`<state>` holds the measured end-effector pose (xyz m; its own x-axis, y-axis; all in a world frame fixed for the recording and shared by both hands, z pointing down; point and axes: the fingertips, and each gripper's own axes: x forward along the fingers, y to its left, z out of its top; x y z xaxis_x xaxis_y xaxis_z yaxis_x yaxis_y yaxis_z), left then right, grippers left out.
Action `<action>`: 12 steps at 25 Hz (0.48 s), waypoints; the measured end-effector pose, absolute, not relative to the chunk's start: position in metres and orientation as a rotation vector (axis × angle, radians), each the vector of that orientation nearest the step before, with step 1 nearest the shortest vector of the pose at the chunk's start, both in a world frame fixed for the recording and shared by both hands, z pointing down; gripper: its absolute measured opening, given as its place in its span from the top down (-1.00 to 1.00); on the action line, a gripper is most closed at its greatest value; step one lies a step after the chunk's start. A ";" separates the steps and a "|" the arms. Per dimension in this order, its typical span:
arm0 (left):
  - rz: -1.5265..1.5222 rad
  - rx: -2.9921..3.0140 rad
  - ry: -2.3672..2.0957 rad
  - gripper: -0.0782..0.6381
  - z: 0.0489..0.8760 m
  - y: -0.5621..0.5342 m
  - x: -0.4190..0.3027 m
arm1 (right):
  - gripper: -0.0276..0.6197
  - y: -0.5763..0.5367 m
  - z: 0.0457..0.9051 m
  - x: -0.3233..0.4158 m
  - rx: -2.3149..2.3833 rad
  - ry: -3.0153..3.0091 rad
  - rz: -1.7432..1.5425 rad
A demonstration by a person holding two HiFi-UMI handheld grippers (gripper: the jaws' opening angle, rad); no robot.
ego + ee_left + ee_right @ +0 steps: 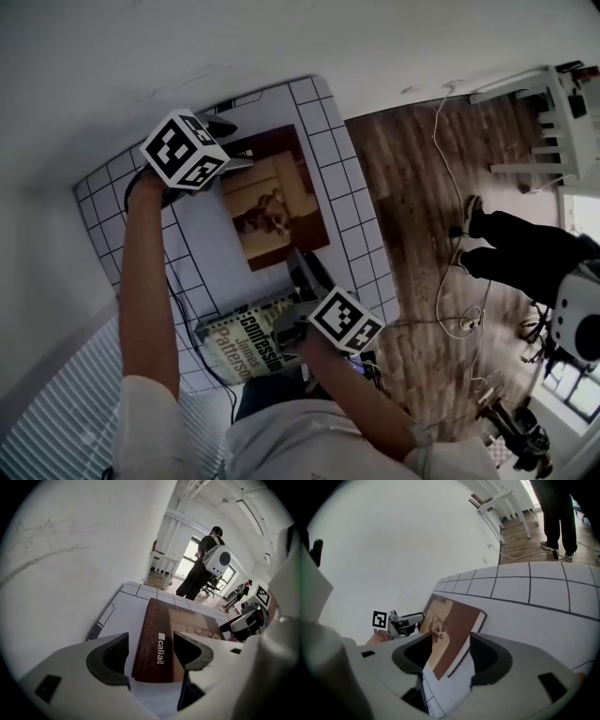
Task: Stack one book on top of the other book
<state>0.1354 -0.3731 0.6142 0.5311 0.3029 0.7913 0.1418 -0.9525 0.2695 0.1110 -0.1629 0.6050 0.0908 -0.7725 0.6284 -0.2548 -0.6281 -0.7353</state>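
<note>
Progress: nothing is stacked yet. Both books lie flat and apart on the gridded table (367,246), and I have lifted neither.
Brown book: the brown book (277,202), with a dog picture on its cover, sits mid-table, cover up and square to the grid lines.
Second book: the second book (246,339), pale with bold lettering, lies at the table's near edge. My right hand partly covers it in the head view.
Left jaws: my left gripper (150,644) stands open and empty. The brown book's lettered edge lies just ahead, in line with the gap, and neither pad touches it.
Right jaws: my right gripper (449,644) is also open and holds nothing. The book's near corner shows in the gap without touching either pad.
Left arm pose: my arm is stretched long up the table's left side, with the gripper pitched down at the book's far end.
Right arm pose: my forearm is drawn in close to my body. The gripper is angled down and away from me, over the second book and towards the brown one.
Step in hand: I judge this to be the approach, with one gripper at each end of the brown book.
Left to do: close on both ends, lift level, carry the book over the second book, lower it square and let go.
</note>
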 end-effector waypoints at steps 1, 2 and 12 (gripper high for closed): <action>1.401 2.585 0.389 -0.04 0.617 -0.372 0.134 | 0.16 -0.163 0.606 0.112 -1.931 0.992 -1.560; 1.397 2.578 0.392 -0.03 0.619 -0.371 0.134 | 0.16 -0.164 0.606 0.112 -1.931 0.978 -1.559; 1.381 2.553 0.420 0.10 0.618 -0.365 0.133 | 0.70 -0.152 0.627 0.117 -1.938 0.770 -1.726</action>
<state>0.1327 -0.3653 0.6182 0.5209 0.3441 0.7812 0.1488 -0.9378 0.3138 0.1168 -0.1524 0.6275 0.0706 -0.6565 0.7510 -0.1199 -0.7530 -0.6470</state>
